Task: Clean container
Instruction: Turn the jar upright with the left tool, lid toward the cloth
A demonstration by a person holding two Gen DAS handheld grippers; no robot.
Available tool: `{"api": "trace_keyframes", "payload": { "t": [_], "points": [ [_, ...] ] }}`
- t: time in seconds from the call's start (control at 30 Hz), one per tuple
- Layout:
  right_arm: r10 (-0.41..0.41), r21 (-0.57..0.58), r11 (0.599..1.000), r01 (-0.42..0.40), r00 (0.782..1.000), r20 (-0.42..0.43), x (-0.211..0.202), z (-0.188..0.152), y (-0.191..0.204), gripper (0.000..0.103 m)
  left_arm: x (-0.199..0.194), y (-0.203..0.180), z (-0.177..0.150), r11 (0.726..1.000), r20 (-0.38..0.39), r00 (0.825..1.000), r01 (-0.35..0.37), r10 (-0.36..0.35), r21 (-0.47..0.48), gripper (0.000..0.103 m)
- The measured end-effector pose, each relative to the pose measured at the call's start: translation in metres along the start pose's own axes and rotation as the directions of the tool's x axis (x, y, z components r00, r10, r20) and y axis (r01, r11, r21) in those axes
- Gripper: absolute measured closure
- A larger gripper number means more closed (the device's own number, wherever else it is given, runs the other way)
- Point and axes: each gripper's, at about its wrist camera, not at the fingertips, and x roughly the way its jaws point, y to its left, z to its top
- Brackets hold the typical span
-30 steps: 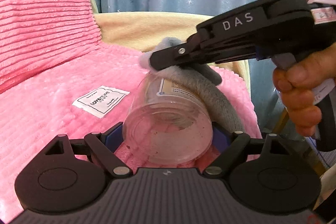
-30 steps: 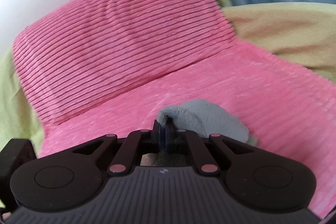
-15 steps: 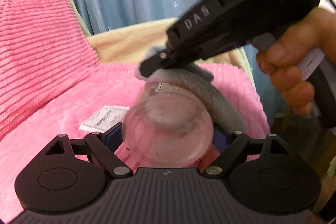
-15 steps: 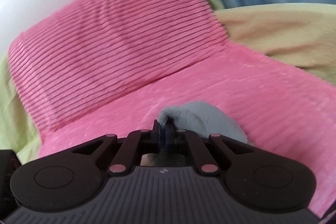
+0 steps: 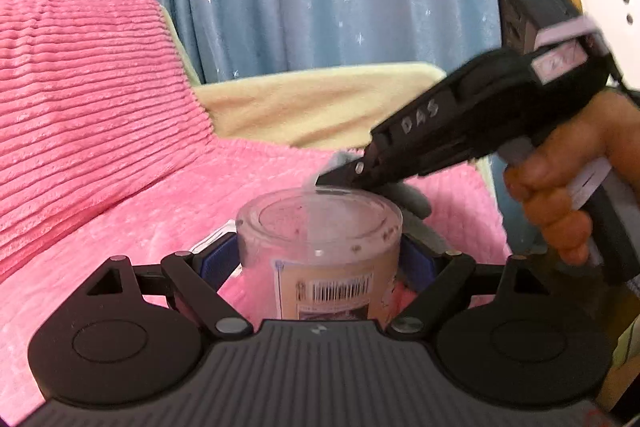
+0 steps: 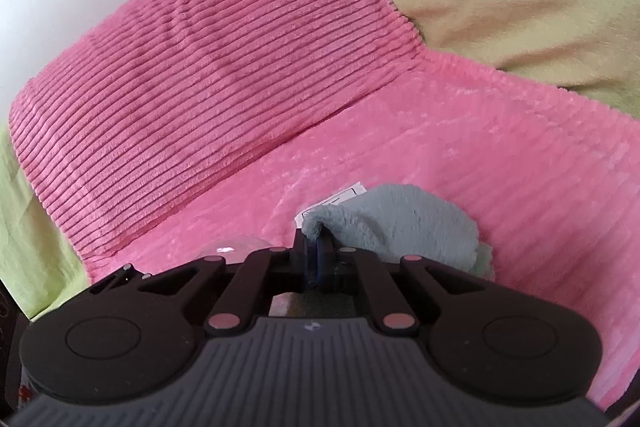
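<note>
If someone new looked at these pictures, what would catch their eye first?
Probably the clear plastic container clamped between the left tongs at centre, barcode label facing the camera. Just above it, the right tongs pinch a grey cloth against its upper end. All around lies bright pink ribbed bedding.

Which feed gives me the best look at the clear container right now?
The left wrist view: the clear container sits between the left gripper fingers, barcode label and speckled end visible. The right wrist view shows only a transparent sliver at its lower left.
</note>
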Motion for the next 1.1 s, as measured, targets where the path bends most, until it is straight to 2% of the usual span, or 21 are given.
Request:
{"api": "trace_keyframes", "payload": {
  "t": [0.17, 0.37, 0.43, 0.53, 0.63, 0.8, 0.93, 1.1],
  "points": [
    [0.030, -0.029, 0.999, -0.029, 0.999, 0.040, -0.011, 0.004, 0.008, 0.100, 0.002, 0.001, -0.003, 1.000, -0.025, 1.000, -0.007, 0.007, 0.006, 0.018],
    [0.178, -0.118, 0.977, -0.179, 0.984, -0.021, -0.016, 0.004, 0.035, 0.100, 0.000, 0.005, -0.005, 1.000, -0.042, 0.999, -0.021, 0.022, 0.010, 0.018],
    [0.185, -0.161, 0.968, -0.190, 0.982, -0.050, -0.015, 0.002, 0.046, 0.100, -0.001, 0.008, -0.005, 1.000, -0.046, 0.999, -0.025, 0.025, 0.001, 0.018],
    [0.148, -0.210, 0.964, -0.162, 0.986, -0.082, -0.011, -0.001, 0.053, 0.100, -0.002, 0.007, -0.005, 1.000, -0.049, 0.998, -0.027, 0.027, 0.007, 0.018],
    [0.117, -0.203, 0.969, -0.142, 0.985, -0.129, -0.007, -0.002, 0.050, 0.100, -0.001, 0.004, -0.005, 0.999, -0.048, 0.998, -0.031, 0.032, 0.022, 0.018],
    [0.151, -0.149, 0.972, -0.180, 0.971, -0.186, -0.011, 0.001, 0.045, 0.100, 0.001, 0.007, -0.007, 1.000, -0.046, 0.999, -0.024, 0.024, 0.000, 0.018],
    [0.212, -0.111, 0.965, -0.239, 0.954, -0.211, -0.010, -0.004, 0.047, 0.100, 0.002, 0.007, -0.008, 1.000, -0.049, 0.998, -0.028, 0.028, -0.006, 0.018],
    [0.252, -0.074, 0.959, -0.272, 0.946, -0.203, 0.003, -0.005, 0.054, 0.100, 0.002, 0.009, -0.009, 0.999, -0.050, 0.998, -0.027, 0.026, -0.019, 0.018]
  ]
}}
